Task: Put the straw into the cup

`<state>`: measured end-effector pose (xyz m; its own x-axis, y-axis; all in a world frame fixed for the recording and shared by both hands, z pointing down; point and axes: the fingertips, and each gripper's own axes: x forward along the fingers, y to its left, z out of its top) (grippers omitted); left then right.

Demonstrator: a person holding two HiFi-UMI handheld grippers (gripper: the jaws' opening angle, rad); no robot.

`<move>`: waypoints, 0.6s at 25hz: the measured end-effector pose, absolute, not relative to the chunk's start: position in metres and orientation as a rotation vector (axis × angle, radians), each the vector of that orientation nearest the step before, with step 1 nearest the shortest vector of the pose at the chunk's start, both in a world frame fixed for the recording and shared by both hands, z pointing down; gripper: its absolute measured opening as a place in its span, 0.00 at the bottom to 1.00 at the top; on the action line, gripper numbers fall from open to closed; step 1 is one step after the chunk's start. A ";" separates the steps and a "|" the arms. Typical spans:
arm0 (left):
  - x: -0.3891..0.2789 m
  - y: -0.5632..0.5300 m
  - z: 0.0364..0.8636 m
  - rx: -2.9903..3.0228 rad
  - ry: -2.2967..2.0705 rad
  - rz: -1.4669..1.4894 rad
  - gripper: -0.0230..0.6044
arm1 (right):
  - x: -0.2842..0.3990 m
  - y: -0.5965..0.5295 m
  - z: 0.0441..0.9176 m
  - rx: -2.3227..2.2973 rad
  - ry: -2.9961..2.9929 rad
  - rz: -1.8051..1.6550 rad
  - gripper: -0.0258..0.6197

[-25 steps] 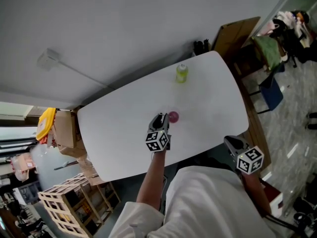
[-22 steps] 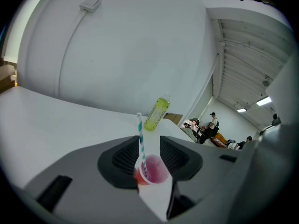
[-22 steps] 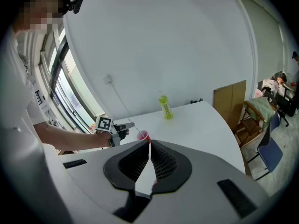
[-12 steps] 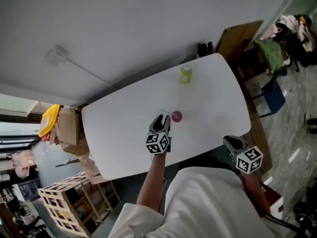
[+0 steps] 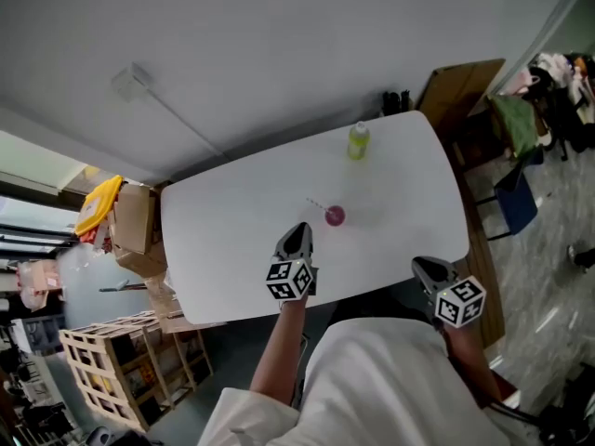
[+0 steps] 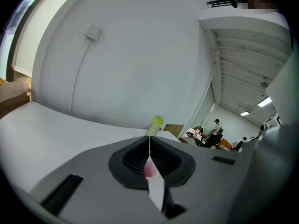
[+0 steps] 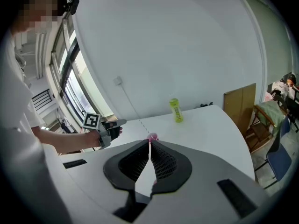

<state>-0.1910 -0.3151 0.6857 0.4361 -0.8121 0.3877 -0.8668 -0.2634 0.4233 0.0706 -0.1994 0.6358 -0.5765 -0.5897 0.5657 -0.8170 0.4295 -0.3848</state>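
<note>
The left tool point(image 5: 300, 229) is closing its jaws with nothing between them, the tips all but met, and it hovers just short of the pink cup point(image 5: 335, 216) on the white table point(image 5: 223, 240). The straw point(image 5: 319, 206) sits in that cup, slanting off to the left. The right tool point(image 5: 420, 265) is clenched and empty at the table's near edge. A green bottle point(image 5: 358, 141) stands well beyond the cup
</note>
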 end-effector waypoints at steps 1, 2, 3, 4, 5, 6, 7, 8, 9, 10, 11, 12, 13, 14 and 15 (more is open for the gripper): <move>-0.192 -0.310 0.681 2.100 -1.418 0.118 0.04 | 0.070 -0.199 0.634 1.192 -2.354 0.907 0.10; -0.193 -0.304 0.676 2.091 -1.427 0.107 0.04 | 0.070 -0.199 0.632 1.178 -2.367 0.898 0.10; -0.194 -0.298 0.670 2.083 -1.435 0.092 0.04 | 0.070 -0.199 0.630 1.163 -2.381 0.887 0.10; -0.194 -0.292 0.665 2.073 -1.444 0.075 0.04 | 0.070 -0.199 0.628 1.149 -2.394 0.877 0.10; -0.194 -0.286 0.660 2.061 -1.455 0.061 0.04 | 0.072 -0.199 0.626 1.138 -2.407 0.869 0.10; -0.193 -0.279 0.657 2.046 -1.465 0.052 0.04 | 0.074 -0.198 0.624 1.128 -2.418 0.864 0.10; -0.191 -0.272 0.654 2.031 -1.473 0.046 0.04 | 0.076 -0.197 0.623 1.120 -2.426 0.861 0.10; -0.189 -0.264 0.651 2.020 -1.481 0.040 0.04 | 0.079 -0.196 0.622 1.112 -2.433 0.858 0.10; -0.186 -0.256 0.647 2.013 -1.488 0.034 0.04 | 0.083 -0.194 0.621 1.104 -2.438 0.853 0.10; -0.183 -0.247 0.643 2.008 -1.495 0.026 0.04 | 0.086 -0.193 0.620 1.096 -2.444 0.849 0.10; -0.180 -0.238 0.638 2.004 -1.500 0.016 0.04 | 0.089 -0.191 0.619 1.089 -2.449 0.844 0.10; -0.176 -0.229 0.633 2.001 -1.503 0.005 0.04 | 0.092 -0.190 0.618 1.083 -2.455 0.839 0.10; -0.173 -0.220 0.628 1.998 -1.503 -0.006 0.04 | 0.096 -0.189 0.616 1.078 -2.462 0.835 0.10; -0.169 -0.211 0.624 1.996 -1.504 -0.013 0.04 | 0.099 -0.187 0.613 1.075 -2.469 0.831 0.10; -0.165 -0.202 0.621 1.997 -1.506 -0.014 0.04 | 0.103 -0.186 0.611 1.071 -2.476 0.827 0.10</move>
<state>-0.1652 -0.2019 0.6206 0.3470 -0.8695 0.3516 -0.8629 -0.1490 0.4829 0.1032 -0.1855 0.6109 -0.6682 -0.5574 0.4929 -0.7417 0.5516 -0.3816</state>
